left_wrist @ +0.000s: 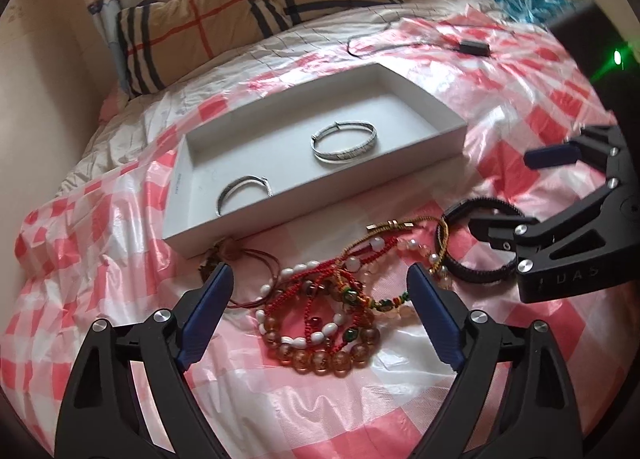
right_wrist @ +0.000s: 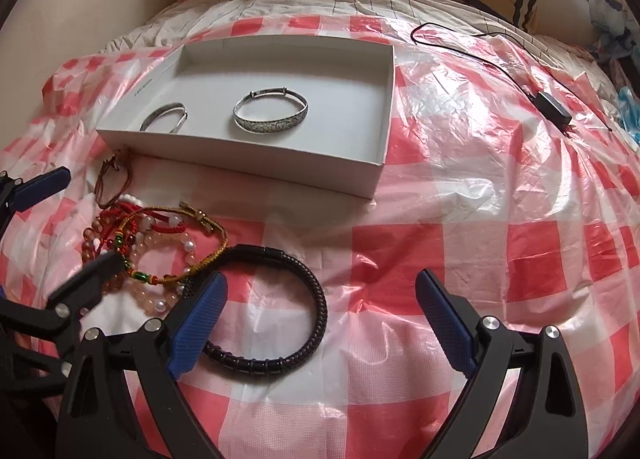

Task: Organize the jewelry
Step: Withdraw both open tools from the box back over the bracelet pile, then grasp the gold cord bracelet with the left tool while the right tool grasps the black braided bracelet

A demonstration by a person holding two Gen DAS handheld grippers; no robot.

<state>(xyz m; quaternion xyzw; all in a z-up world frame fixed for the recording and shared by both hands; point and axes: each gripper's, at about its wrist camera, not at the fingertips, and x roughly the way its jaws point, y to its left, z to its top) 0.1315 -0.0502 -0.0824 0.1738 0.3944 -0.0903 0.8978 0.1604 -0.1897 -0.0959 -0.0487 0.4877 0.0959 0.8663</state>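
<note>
Your left gripper (left_wrist: 320, 279) hangs over a tangled heap of beaded and corded bracelets (left_wrist: 332, 307) on the red-and-white checked plastic sheet (right_wrist: 460, 239) that covers the bed; its blue pads (left_wrist: 206, 315) stand spread wide on either side of the heap, released, with nothing pinched and no pad pressing on a bead. The heap's long axis runs from the brown cord loops (left_wrist: 244, 259) near the box's front corner rightward toward the black braided bangle (right_wrist: 276, 307). That bangle lies flat, its oval stretched left to right in the right wrist view, its clasp on the far rim, and its left edge overlaps the gold-and-green cord of the heap. Beyond the heap sits the white shallow box (right_wrist: 380, 163), long axis across the bed from left to right, open face up. Inside it, toward the left end, a silver bangle (right_wrist: 164, 119) lies partly hidden by the near wall; near the middle a second, wider silver bangle (right_wrist: 272, 111) lies flat, well apart from the first. Your right gripper (right_wrist: 320, 311) points down at the black bangle with jaws wide apart: the left pad (right_wrist: 196, 331) lies over the bangle's near-left arc, whether touching cannot be told, and the right pad stands over bare sheet, so nothing is grasped. Farther right a black adapter (right_wrist: 554, 107) with its cable lies on the sheet, and a plaid pillow (left_wrist: 224, 19) rests at the head of the bed.
</note>
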